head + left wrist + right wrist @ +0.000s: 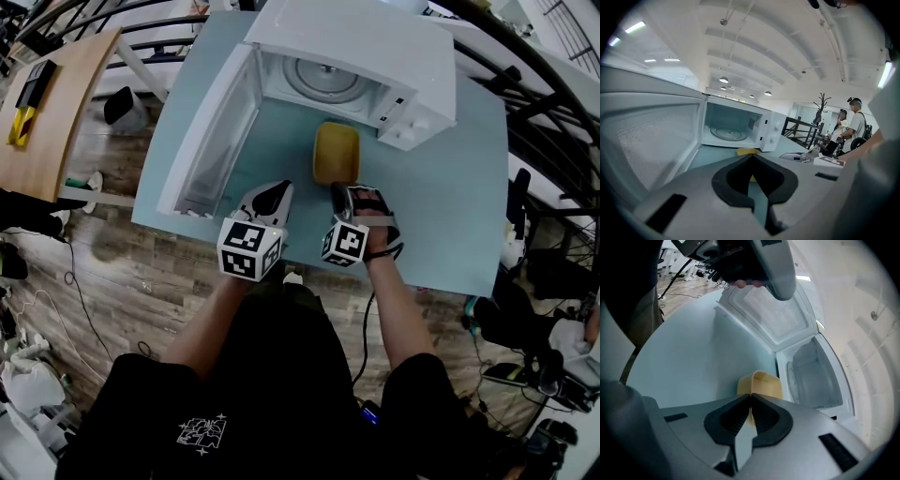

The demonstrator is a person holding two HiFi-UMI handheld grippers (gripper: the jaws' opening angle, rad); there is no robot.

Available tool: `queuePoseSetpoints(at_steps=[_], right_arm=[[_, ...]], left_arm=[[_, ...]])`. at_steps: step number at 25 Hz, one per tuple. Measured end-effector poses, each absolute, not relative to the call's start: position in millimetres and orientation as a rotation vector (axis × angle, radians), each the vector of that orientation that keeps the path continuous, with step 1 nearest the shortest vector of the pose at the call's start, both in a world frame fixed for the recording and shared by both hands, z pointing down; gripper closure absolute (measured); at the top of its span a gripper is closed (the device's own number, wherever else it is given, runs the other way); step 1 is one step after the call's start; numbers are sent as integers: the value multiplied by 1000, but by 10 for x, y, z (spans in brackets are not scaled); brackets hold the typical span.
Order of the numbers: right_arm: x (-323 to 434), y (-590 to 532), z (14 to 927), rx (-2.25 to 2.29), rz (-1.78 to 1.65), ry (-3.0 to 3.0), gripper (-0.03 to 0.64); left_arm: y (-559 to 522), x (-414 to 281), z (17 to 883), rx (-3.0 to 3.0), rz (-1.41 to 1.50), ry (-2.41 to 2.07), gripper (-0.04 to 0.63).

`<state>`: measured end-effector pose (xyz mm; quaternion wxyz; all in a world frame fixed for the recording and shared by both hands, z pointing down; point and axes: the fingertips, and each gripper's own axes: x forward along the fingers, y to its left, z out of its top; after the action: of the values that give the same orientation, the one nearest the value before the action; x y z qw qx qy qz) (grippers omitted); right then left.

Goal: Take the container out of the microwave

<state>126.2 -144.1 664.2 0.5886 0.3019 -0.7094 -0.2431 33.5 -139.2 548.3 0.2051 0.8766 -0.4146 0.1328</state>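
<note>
Already outside the oven, the yellow container (336,153) stands upright on the table (441,187) at the centre of the head view, just in front of the open cavity. What it holds cannot be seen.

At its lower right corner is the right hand-held gripper (340,194). In the right gripper view its jaws are drawn nearly together, with a strip of yellow in the slit between them. It appears to pinch the container's near wall.

The left hand-held gripper (275,197) hovers just left of it, lower centre, with its jaws closed on nothing. The container shows only beyond them.

Above, the white microwave (356,56) fills the upper centre, its glass turntable (326,80) bare. Its door (211,131) hangs open down the left of the frame, near the left hand-held gripper.

The risks, as a judgement:
- **Tipping:** the grip is on one thin wall only. Pulling back before the jaws part, or lifting from that corner, could tip or drag the container.
- **Striking the microwave:** the container sits close to the microwave front, so a push forward could knock it against the casing.
- **Catching the door:** a leftward swing of the left hand-held gripper could catch the open door.
</note>
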Motion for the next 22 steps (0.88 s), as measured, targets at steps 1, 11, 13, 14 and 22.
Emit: queuePoseSetpoints(at_steps=[1, 11, 13, 14, 22], right_arm=[[1265, -1409, 6648, 701, -564, -1653, 595], [1268, -1152, 6699, 684, -530, -1671, 595], [1264, -1105, 6721, 681, -521, -1678, 595], [1262, -1078, 6731, 680, -516, -1681, 595], [1239, -970, 6755, 668, -511, -1697, 595]], left_arm=[[-1367, 339, 5484, 2443, 373, -1155, 588], [-1172, 344, 5491, 2429, 389, -1154, 588], [-1135, 346, 5491, 2429, 394, -1155, 588], [-1113, 346, 5490, 2429, 397, -1156, 588], [-987, 301, 5464, 2421, 410, -1182, 588]])
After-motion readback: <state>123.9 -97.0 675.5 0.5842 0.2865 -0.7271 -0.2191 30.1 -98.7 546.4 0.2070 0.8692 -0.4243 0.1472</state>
